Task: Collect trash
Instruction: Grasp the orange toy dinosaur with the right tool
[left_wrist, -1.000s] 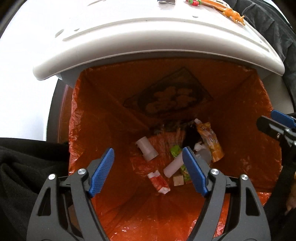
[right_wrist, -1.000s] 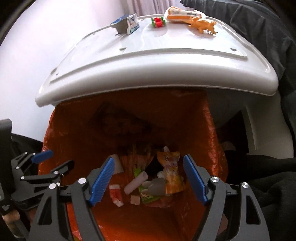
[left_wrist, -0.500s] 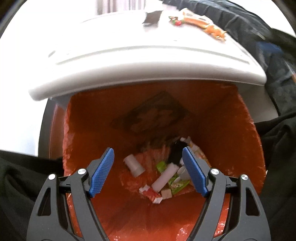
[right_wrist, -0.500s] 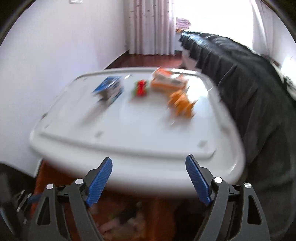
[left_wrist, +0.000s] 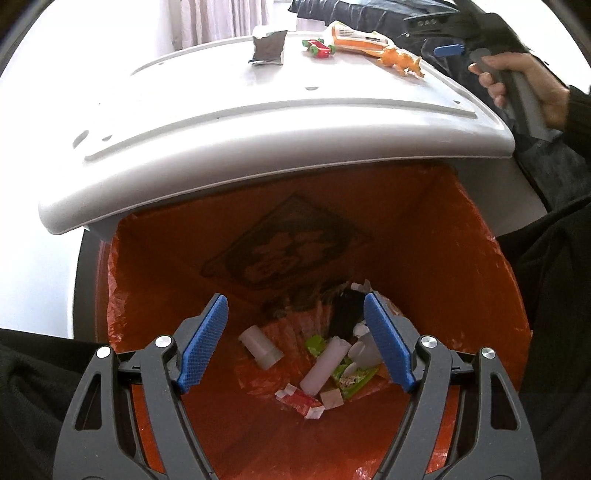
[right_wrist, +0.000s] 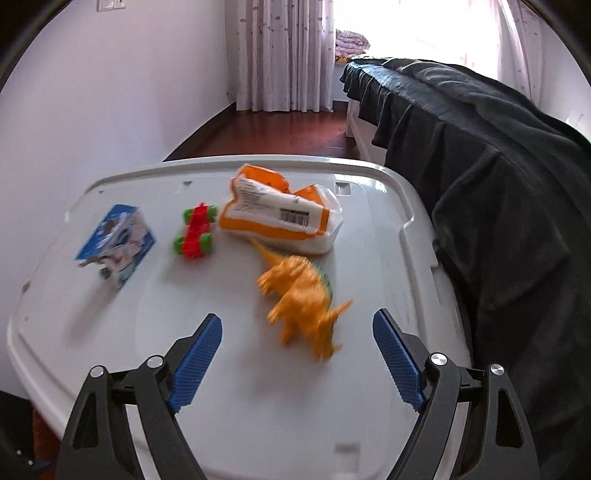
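Both grippers are empty: my left gripper (left_wrist: 295, 343) hangs spread over the bin (left_wrist: 480, 295), where several scraps (left_wrist: 325, 365) lie; my right gripper (right_wrist: 297, 356) is opening above the lid (right_wrist: 110, 332), with the orange packet (right_wrist: 280, 218) and blue wrapper (right_wrist: 118, 243) ahead, uncollected.

The orange-lined trash bin (left_wrist: 461, 258) stands just before and partly under the white plastic desk (left_wrist: 258, 122). In its bottom lie a white plastic cylinder (left_wrist: 260, 346), right of it a white tube (left_wrist: 325, 363), and nearer, a red-and-white wrapper (left_wrist: 299, 400). On the desk, left to right: a blue-and-white carton (right_wrist: 118, 243), a red-and-green toy car (right_wrist: 195, 234), an orange-and-white tissue pack (right_wrist: 280, 214), and before the pack, touching it, an orange toy dinosaur (right_wrist: 303, 295). A dark-covered bed (right_wrist: 480, 147) stands right of the desk.
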